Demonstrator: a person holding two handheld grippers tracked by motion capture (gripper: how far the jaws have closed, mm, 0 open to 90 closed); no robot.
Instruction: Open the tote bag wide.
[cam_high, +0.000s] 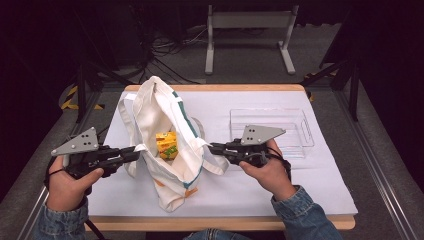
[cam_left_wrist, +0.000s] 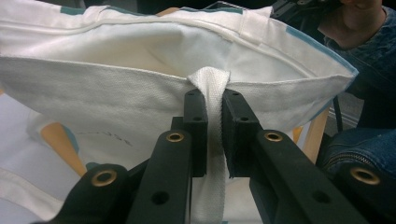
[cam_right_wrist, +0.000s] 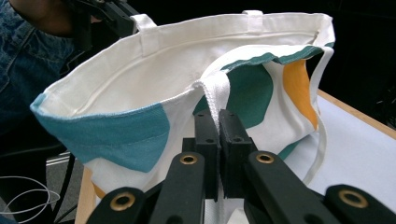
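A white tote bag (cam_high: 167, 130) with teal and orange patches lies on the white table cover, its mouth held apart. Inside it sits a yellow carton (cam_high: 166, 145). My left gripper (cam_high: 136, 151) is shut on the bag's left handle strap (cam_left_wrist: 212, 116), where the strap meets the rim. My right gripper (cam_high: 212, 148) is shut on the opposite strap (cam_right_wrist: 217, 100) at the right rim. In the left gripper view the bag (cam_left_wrist: 140, 74) gapes open behind the jaws. The right gripper view shows the bag (cam_right_wrist: 187, 93) from the other side.
A clear plastic tray (cam_high: 272, 129) stands on the cover just behind my right hand. The wooden table (cam_high: 225, 222) ends close to the person. A white metal stand (cam_high: 250, 35) and cables lie on the floor beyond the table.
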